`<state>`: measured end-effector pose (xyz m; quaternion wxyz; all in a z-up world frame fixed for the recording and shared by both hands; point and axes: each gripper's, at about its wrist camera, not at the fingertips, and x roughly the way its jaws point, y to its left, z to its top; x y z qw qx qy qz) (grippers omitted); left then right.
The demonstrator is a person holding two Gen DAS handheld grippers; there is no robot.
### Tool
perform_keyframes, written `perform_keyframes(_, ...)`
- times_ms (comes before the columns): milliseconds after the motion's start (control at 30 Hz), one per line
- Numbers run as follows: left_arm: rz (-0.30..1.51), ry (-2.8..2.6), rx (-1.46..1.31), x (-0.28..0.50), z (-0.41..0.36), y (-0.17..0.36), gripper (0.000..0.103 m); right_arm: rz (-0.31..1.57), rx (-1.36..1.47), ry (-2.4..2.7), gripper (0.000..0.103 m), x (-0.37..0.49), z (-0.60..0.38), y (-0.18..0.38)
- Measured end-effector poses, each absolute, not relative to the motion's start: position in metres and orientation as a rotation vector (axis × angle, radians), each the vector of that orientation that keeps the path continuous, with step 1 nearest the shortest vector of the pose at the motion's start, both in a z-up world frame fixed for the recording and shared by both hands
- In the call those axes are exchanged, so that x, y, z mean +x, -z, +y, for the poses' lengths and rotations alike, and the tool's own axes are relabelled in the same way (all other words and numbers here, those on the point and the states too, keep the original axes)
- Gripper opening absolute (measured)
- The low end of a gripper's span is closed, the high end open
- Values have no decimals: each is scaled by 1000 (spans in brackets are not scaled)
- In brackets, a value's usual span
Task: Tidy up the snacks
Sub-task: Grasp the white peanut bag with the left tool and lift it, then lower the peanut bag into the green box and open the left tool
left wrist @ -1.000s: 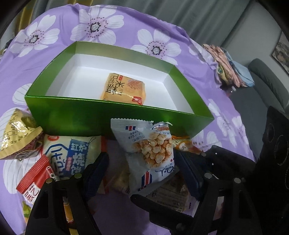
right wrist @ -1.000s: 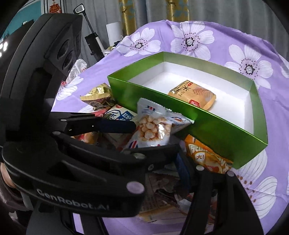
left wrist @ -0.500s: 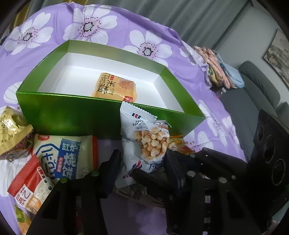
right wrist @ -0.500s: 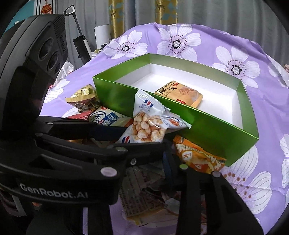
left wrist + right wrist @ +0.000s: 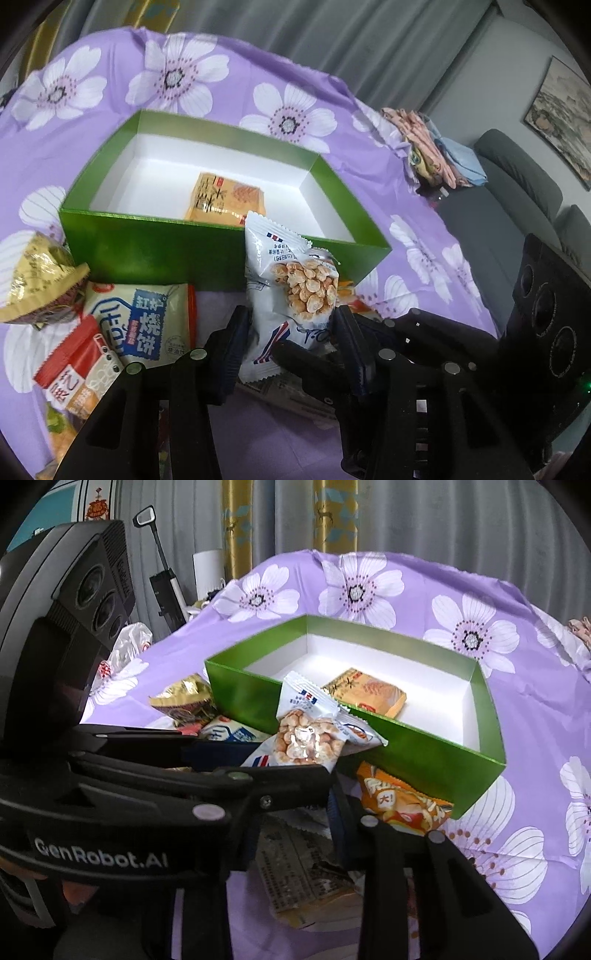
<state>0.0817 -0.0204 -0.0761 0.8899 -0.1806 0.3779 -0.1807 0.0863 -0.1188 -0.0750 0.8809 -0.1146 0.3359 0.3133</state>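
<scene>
A white plastic snack packet with a clear window of tan puffed balls point(image 5: 291, 291) is held upright between the two fingers of the left claw point(image 5: 286, 334), which is pinched on the packet's lower part. Its long axis runs roughly vertically, and the crimped top edge points up and toward the box, tilted slightly left in the left wrist view. The packet is raised in front of the near wall of an open green cardboard box with a white interior point(image 5: 155, 240), and its top edge overlaps the near rim. An orange square snack packet point(image 5: 227, 199) is seen lying flat on the box floor, near the middle. To the left of the held packet, a white and blue biscuit packet point(image 5: 142, 323), a red and white packet point(image 5: 75, 376) and a crumpled gold foil wrapper point(image 5: 40, 284) are spread on the purple flowered cloth point(image 5: 424, 258) covering the tabletop. In the right wrist view an orange crisp packet point(image 5: 402, 805) is seen just beside the box's near corner, and a clear printed wrapper point(image 5: 299, 871) lies under the right claw point(image 5: 295, 834). Only one finger of the right claw is clearly shown, so whether it is spread or pressed together cannot be told.
</scene>
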Motion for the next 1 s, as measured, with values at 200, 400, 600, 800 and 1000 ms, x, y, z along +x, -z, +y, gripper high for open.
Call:
perform_keyframes(200,740,376,-360,73,-19,63,48,654,-238,-648,32,80,-118,64)
perform_keyframes(400,709,370,-354,70,-16,54,48,615,-237,-650,32,76,-116,58)
perform_keyframes(600,694,369,-360,69,-12,50,48,594,-248,-652,32,75,-112,54)
perform_keyframes(800,676,367,-356,69,-10,42,48,568,-243,-651,32,76,-112,49)
perform_keyframes(1000,647,369,-352,76,-7,27,48,521,-232,-648,32,85,-110,36)
